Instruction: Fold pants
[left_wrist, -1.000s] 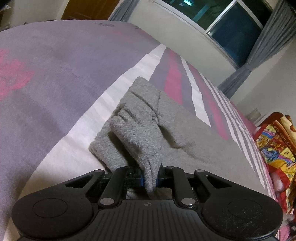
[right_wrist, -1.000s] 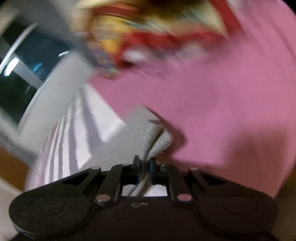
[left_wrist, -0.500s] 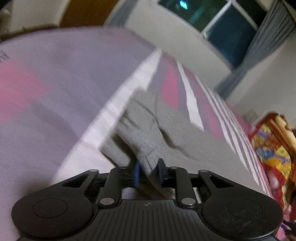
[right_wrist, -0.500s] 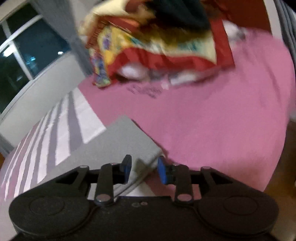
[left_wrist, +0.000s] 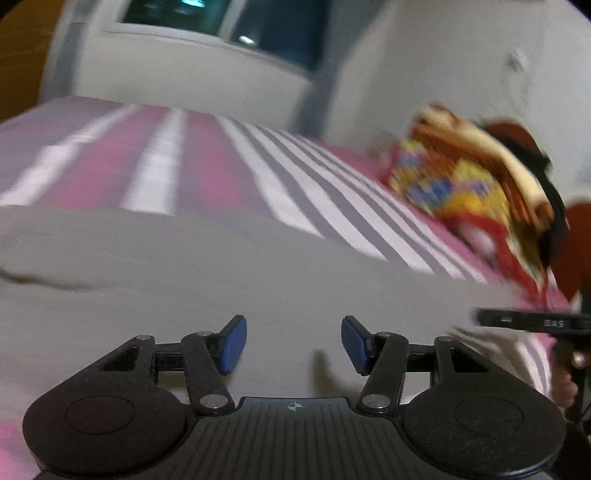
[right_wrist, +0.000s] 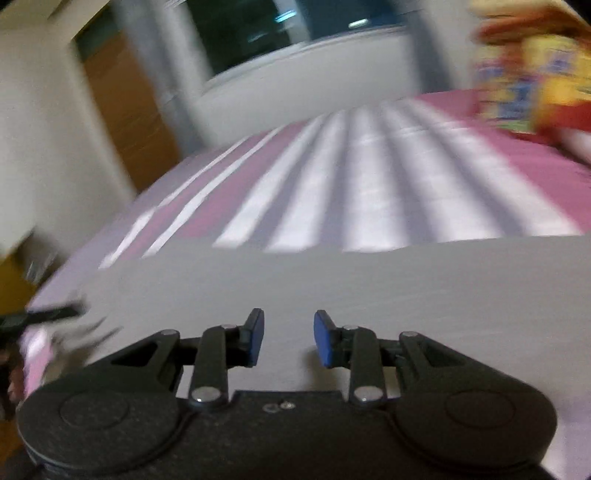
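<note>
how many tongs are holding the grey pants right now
0. The left tongs hang over the grey pants with jaws opening, nothing between them; the right tongs are open and empty above the same cloth.

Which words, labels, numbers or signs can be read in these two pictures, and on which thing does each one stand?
None can be read with certainty.
Pale letters on the black bar at the right edge of the left wrist view: too blurred to read.
Print on the colourful blanket: blurred patterns only, no legible text.
Small round mark on the left gripper body: a symbol, not text.
</note>
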